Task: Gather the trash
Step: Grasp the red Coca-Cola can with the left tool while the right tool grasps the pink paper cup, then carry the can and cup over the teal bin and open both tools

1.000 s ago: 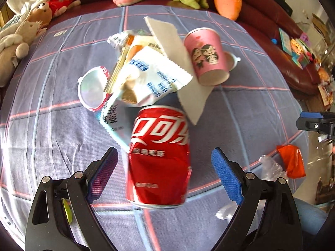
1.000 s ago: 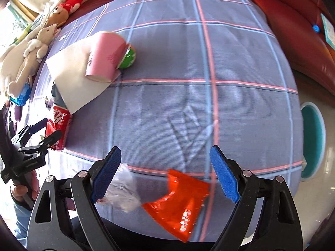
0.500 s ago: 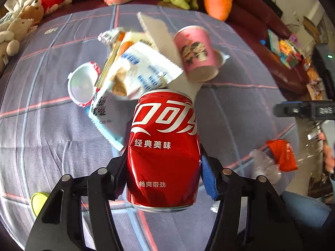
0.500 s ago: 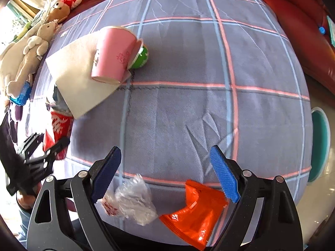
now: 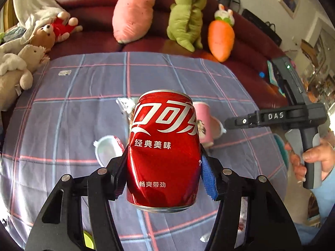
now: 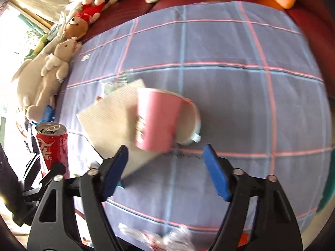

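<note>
A dented red cola can (image 5: 163,146) hangs above the checked tablecloth (image 5: 62,115), and my left gripper (image 5: 164,159) is shut on its sides. Behind it on the cloth lie a pink paper cup (image 5: 202,121), a white lid (image 5: 106,148) and snack wrappers. In the right wrist view the same pink cup (image 6: 157,119) lies on its side on a beige napkin (image 6: 113,117), just ahead of my right gripper (image 6: 165,149). Its jaws are closing with nothing between them. The lifted can (image 6: 53,144) shows at the left there.
Crumpled clear plastic (image 6: 159,236) lies at the table's near edge. Plush toys (image 5: 134,10) line the red sofa behind the table. A hand (image 5: 309,159) holds the right tool's black body (image 5: 272,117). A teal-rimmed container (image 6: 326,188) sits past the table's right edge.
My left gripper closed on the cola can and lifted it off the cloth. The right gripper moved from the orange wrapper at the table's edge to the pink cup, its jaws narrowing.
</note>
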{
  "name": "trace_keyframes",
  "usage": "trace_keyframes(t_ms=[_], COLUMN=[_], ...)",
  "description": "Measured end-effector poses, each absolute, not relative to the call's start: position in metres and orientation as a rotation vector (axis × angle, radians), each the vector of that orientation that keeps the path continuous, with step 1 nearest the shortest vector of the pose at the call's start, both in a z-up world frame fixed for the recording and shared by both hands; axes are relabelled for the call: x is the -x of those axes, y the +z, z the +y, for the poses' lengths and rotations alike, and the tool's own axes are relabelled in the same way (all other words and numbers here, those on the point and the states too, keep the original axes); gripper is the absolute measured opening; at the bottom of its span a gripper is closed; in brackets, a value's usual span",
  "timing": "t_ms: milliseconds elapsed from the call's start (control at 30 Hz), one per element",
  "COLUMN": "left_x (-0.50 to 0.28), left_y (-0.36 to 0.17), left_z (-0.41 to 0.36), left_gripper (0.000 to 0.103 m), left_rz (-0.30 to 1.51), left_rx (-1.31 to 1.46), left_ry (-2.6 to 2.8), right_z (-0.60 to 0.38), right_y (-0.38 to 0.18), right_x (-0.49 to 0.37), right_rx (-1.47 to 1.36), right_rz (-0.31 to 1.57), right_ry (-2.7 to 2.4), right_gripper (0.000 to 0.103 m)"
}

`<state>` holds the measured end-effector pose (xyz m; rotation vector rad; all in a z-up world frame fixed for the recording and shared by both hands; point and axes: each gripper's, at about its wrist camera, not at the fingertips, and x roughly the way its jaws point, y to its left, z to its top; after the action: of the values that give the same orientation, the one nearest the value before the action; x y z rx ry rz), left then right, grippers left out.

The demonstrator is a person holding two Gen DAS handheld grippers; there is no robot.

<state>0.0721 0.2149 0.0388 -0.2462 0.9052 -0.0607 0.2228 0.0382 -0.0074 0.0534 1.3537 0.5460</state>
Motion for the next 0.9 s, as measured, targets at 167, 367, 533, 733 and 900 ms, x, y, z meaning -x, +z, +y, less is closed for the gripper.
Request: trace_keyframes(t_ms=[167,367,533,733,900], left_x=[-0.085,-0.092,-0.094,-0.092,-0.089], left_y=[0.024,0.009,0.005,0.02,0.035], left_z=[0.232,0.23,0.223,0.211,0.185], left_gripper=[0.06,0.06,0.06,0.06,0.06], left_rz=[0.943,0.979,0.987,0.953,0.927], left_rx=[0.287,0.293,0.293,0.27,0.245], left_ry=[-0.02,-0.019,-0.018,-0.035,-0.081], right_z=[0.06,0.071,0.067,0.042,0.004], right_y=[-0.031,-0.061,-0.059,-0.021,-0.003], right_x=[-0.239,-0.248,-0.242,-0.228,-0.213], right_rx=[-0.06,-0.067,-0.073,-0.088,-0.077], right_rz=[1.397,1.434,1.408,1.35,1.314], right_ry=[0.56,0.57,0.6,0.637,0.599], right_gripper=[0.064,0.064,0.056,0.055,0.056])
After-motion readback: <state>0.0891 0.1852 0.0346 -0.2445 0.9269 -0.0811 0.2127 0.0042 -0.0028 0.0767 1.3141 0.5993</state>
